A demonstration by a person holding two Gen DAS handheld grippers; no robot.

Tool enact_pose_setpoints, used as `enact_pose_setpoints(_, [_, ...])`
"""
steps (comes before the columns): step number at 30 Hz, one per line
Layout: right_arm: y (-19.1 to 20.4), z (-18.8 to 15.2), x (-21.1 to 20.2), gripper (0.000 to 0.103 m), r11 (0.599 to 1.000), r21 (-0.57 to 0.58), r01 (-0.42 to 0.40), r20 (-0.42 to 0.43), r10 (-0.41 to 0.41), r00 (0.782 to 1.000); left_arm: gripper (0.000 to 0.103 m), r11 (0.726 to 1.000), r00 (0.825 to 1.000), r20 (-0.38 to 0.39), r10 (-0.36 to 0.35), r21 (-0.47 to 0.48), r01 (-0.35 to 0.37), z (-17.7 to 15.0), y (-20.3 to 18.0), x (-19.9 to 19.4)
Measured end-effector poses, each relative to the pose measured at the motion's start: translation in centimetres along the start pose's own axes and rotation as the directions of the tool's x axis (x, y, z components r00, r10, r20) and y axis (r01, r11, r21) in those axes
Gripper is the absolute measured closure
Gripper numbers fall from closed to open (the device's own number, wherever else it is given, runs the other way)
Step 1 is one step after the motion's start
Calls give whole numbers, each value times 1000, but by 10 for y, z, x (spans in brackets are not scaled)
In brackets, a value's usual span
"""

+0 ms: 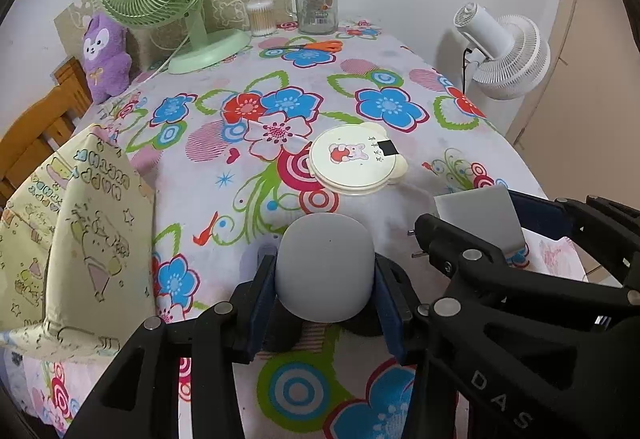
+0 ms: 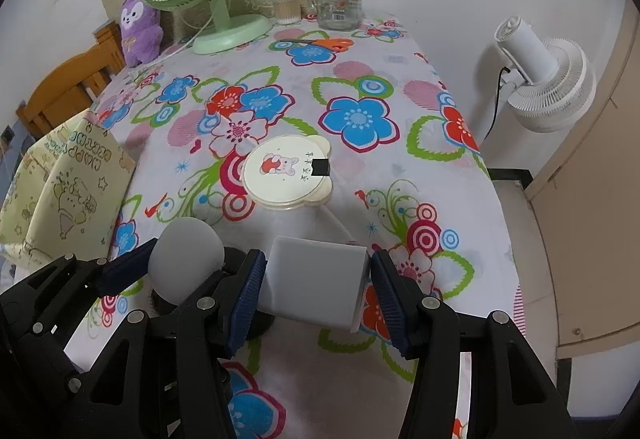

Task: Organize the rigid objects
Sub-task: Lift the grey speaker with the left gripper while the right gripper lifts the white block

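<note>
Left wrist view: left gripper (image 1: 325, 291) clamped on grey dome (image 1: 325, 271), right gripper (image 2: 318, 289) clamped on white block (image 2: 316, 285), both low above flowered tablecloth (image 2: 360, 87) near round lid (image 2: 286, 171); carry step, placement spots needed next.

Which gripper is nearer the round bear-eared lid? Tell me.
Right, though only slightly. The right gripper, holding a white block, sits just below the round bear-eared lid. The left gripper, holding a grey rounded object, sits lower and further left.
</note>
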State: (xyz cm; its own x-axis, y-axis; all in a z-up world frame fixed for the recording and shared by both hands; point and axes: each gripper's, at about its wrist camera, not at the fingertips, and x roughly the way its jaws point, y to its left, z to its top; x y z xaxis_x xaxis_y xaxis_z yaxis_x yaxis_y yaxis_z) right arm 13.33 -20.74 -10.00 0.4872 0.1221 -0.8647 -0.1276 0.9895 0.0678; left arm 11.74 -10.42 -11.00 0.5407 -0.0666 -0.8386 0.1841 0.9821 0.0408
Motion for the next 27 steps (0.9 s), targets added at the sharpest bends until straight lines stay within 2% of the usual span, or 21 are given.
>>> enact_pose_setpoints(13, [9,-10,-23,45,1000,-18,8,28,-7,1000,55,1000,1000,17,15,5,-15,-11,0,-26])
enact_pose_setpoints(27, [29,-6,-54,45,998,-63,12,55,-9,998,55,1000,999,27,31,-2,-31,-12,8,-61])
